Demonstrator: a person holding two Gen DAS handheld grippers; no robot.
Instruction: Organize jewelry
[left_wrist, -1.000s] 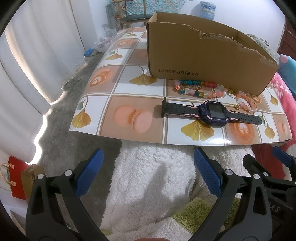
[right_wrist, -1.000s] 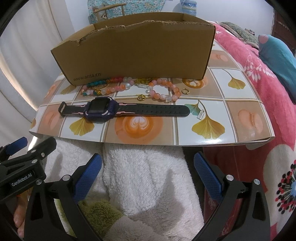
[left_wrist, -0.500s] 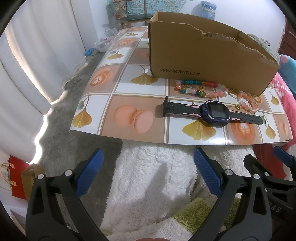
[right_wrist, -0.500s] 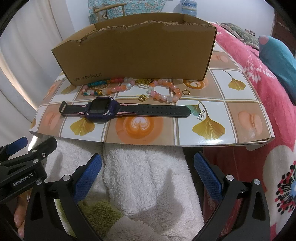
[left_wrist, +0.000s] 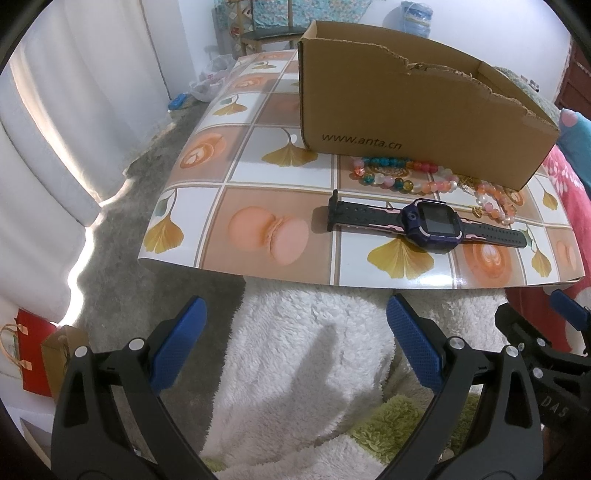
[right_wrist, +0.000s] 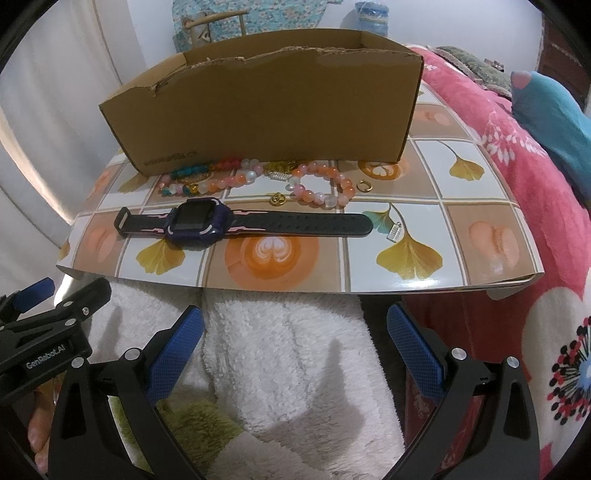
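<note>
A purple smartwatch (left_wrist: 430, 223) (right_wrist: 201, 223) with a black strap lies flat on the patterned board (left_wrist: 258, 206) (right_wrist: 424, 254). Behind it, against the open cardboard box (left_wrist: 417, 114) (right_wrist: 266, 110), lie a colourful bead bracelet (left_wrist: 388, 177) (right_wrist: 207, 181), a pink bead bracelet (right_wrist: 321, 184) (left_wrist: 495, 203), a gold ring (right_wrist: 364, 185) and small gold charms (right_wrist: 277, 199). My left gripper (left_wrist: 295, 343) is open and empty, below the board's near edge. My right gripper (right_wrist: 295, 343) is open and empty, also short of the board.
White fluffy fabric (left_wrist: 314, 350) (right_wrist: 288, 350) lies under both grippers. A pink floral blanket (right_wrist: 554, 258) covers the right side. Grey floor (left_wrist: 122, 229) and white curtains (left_wrist: 55, 110) are at the left. A small silver clip (right_wrist: 394, 232) lies right of the watch strap.
Both views have shifted slightly; the board and jewelry sit a little higher and nearer in the right wrist view. Nothing on the board has moved.
</note>
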